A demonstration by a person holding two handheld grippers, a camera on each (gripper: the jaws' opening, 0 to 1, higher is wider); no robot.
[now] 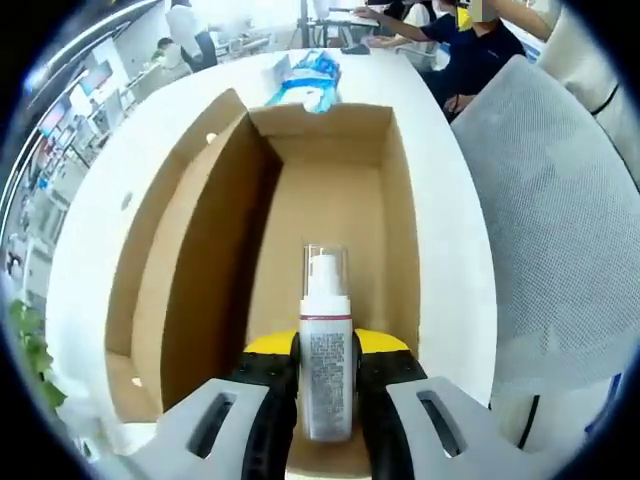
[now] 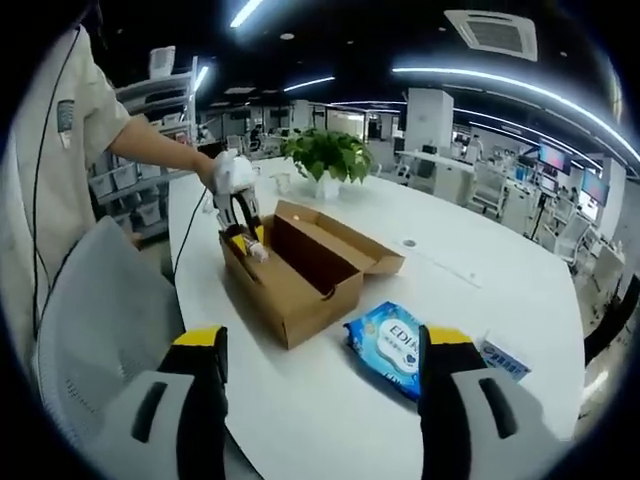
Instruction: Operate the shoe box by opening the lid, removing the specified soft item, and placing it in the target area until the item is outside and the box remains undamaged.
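Observation:
The brown cardboard shoe box (image 1: 330, 200) lies open on the white table, its lid (image 1: 170, 270) folded out to the left. My left gripper (image 1: 327, 405) is shut on a white pump bottle (image 1: 326, 345) with a clear cap, held over the near end of the box. In the right gripper view the same box (image 2: 300, 265) sits mid-table with the left gripper (image 2: 240, 222) and bottle at its near-left end. My right gripper (image 2: 322, 400) is open, apart from the box. A blue pack of wet wipes (image 2: 390, 345) lies on the table beside the box; it shows beyond the box as wipes (image 1: 310, 80).
A grey mesh chair back (image 1: 560, 220) stands right of the table. A potted plant (image 2: 325, 155) sits at the far end of the table (image 2: 480, 250). A small white-blue packet (image 2: 505, 355) lies near the wipes. People sit at the table's far side.

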